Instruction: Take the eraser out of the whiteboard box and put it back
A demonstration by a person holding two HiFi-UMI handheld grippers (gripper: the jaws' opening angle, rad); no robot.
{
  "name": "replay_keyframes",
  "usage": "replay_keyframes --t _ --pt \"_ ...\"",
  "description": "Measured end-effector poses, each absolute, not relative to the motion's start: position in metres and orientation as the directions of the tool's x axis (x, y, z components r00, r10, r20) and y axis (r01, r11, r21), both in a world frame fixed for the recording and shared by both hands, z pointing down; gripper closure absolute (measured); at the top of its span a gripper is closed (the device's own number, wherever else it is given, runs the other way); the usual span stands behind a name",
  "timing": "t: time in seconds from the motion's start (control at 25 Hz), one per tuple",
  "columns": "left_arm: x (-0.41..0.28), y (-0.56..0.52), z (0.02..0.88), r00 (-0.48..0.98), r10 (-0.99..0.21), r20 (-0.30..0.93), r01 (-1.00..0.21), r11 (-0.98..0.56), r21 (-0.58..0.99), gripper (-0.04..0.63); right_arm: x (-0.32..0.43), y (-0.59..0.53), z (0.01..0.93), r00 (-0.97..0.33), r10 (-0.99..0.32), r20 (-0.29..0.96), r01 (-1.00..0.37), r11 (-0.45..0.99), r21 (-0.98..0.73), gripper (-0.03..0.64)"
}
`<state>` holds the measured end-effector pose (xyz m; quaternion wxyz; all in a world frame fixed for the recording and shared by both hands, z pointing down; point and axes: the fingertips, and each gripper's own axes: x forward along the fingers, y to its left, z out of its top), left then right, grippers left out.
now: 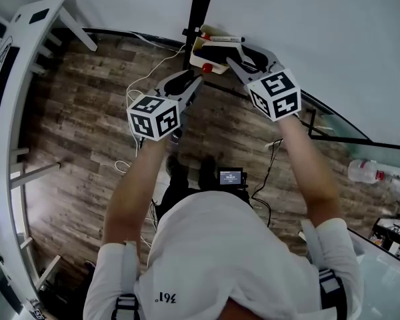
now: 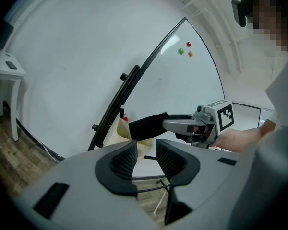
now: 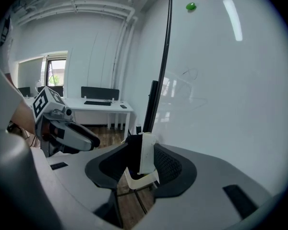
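Eraser (image 3: 136, 158), black felt with a white back, sits clamped between the jaws of the right tool (image 3: 141, 153), right over the cream whiteboard box (image 3: 140, 180) by the whiteboard (image 3: 221, 80). The left tool (image 2: 146, 158) hangs close by, jaws apart and empty.

A white short-sleeved T-shirt (image 1: 217, 259) with dark buckled straps (image 1: 125, 304) at both shoulders clothes the person, whose left gripper (image 1: 189, 80) and right gripper (image 1: 235, 57) are grey shells with black ribbed jaw pads (image 2: 126, 161), each bearing a cube (image 1: 153, 117) of black-and-white square markers.
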<state>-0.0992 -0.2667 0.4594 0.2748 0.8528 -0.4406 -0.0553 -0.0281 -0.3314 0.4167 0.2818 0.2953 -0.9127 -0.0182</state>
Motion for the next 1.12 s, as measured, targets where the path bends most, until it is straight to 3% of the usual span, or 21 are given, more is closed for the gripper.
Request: replay_keyframes --t 1.12 --pt "-0.092 -0.269 0.464 0.618 -0.771 0.154 -0.709 -0.462 0.532 0.471 -0.053 -0.344 0.454 -0.651 -0.519 0.555 -0.452 0.851 0.266 0.437"
